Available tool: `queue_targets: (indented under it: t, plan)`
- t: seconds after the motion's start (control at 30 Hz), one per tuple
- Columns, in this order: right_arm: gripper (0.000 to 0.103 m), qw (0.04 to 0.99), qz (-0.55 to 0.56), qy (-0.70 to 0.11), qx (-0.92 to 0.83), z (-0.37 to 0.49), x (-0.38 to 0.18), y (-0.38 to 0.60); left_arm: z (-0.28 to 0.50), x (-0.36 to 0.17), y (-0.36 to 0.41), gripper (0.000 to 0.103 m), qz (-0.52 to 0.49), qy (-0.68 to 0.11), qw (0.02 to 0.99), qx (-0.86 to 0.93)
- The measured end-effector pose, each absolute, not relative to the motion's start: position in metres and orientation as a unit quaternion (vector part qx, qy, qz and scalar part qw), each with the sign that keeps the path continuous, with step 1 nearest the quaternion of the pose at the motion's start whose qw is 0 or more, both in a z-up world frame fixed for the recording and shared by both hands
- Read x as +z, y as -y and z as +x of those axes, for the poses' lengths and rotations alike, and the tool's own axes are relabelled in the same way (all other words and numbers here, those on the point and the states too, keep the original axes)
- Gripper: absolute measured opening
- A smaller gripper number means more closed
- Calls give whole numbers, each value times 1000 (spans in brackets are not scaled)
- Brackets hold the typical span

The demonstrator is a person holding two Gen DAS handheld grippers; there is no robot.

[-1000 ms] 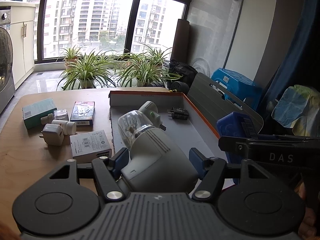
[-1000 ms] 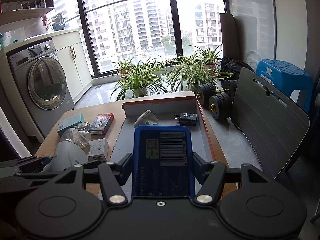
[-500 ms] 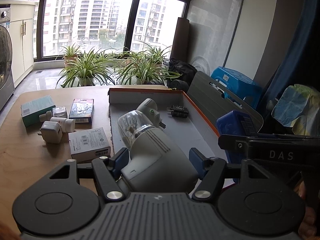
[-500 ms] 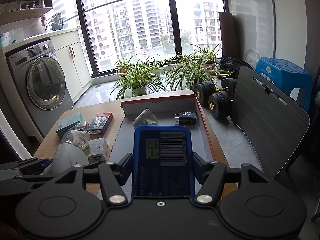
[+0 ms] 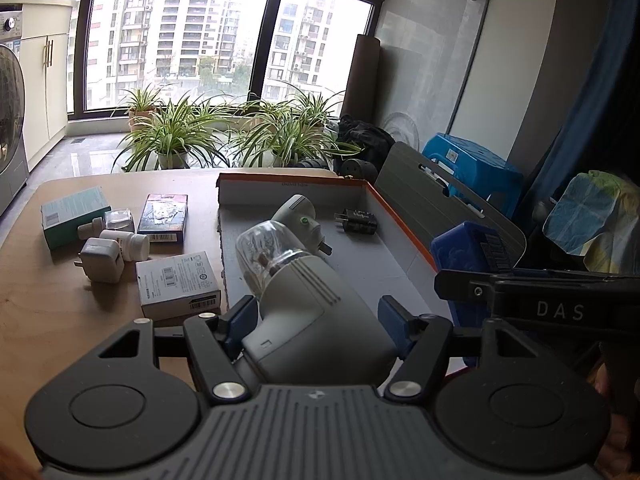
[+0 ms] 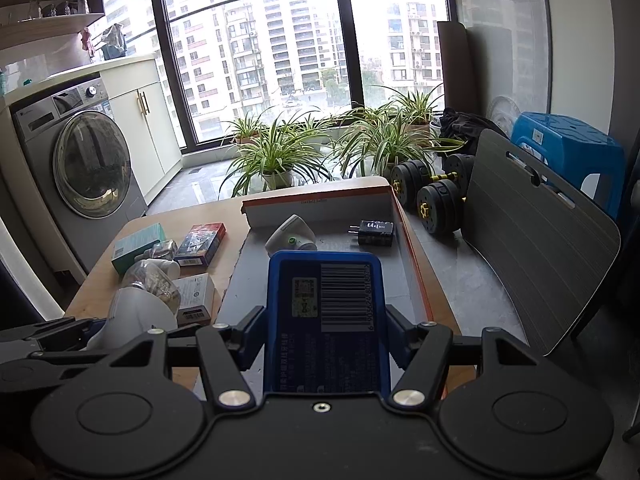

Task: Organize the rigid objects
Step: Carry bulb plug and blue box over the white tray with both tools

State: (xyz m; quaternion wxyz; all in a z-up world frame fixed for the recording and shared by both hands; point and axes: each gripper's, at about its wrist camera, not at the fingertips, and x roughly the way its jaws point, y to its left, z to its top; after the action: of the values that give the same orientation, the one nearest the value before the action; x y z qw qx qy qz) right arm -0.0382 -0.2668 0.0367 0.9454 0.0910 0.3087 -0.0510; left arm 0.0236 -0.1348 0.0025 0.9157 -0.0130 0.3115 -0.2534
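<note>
My left gripper (image 5: 316, 320) is shut on a grey-white plug-in device with a clear bottle (image 5: 280, 264) at its front, held above the near end of the tray. My right gripper (image 6: 326, 328) is shut on a blue box with a barcode (image 6: 326, 308), also over the tray's near end. The shallow orange-rimmed tray (image 5: 396, 220) holds a white plug-in device with a green dot (image 5: 298, 216) and a black charger (image 5: 358, 222). Left of the tray on the wooden table lie a teal box (image 5: 72, 216), a dark card box (image 5: 164, 218), a white pill bottle (image 5: 126, 244), a white charger (image 5: 100, 260) and a white barcode box (image 5: 178, 284).
A grey slatted board (image 6: 540, 248) leans right of the table, with dumbbells (image 6: 432, 196) and a blue stool (image 6: 572, 148) behind it. Potted plants (image 6: 276, 156) line the window. A washing machine (image 6: 80, 160) stands at the far left.
</note>
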Motion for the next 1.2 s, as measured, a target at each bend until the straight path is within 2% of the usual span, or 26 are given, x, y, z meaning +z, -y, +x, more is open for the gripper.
queue_targets:
  t: [1.2]
  plan:
    - [74,944,94,-311,-53,-37,32,270,24,3,139,68,-12,-313,915,-255]
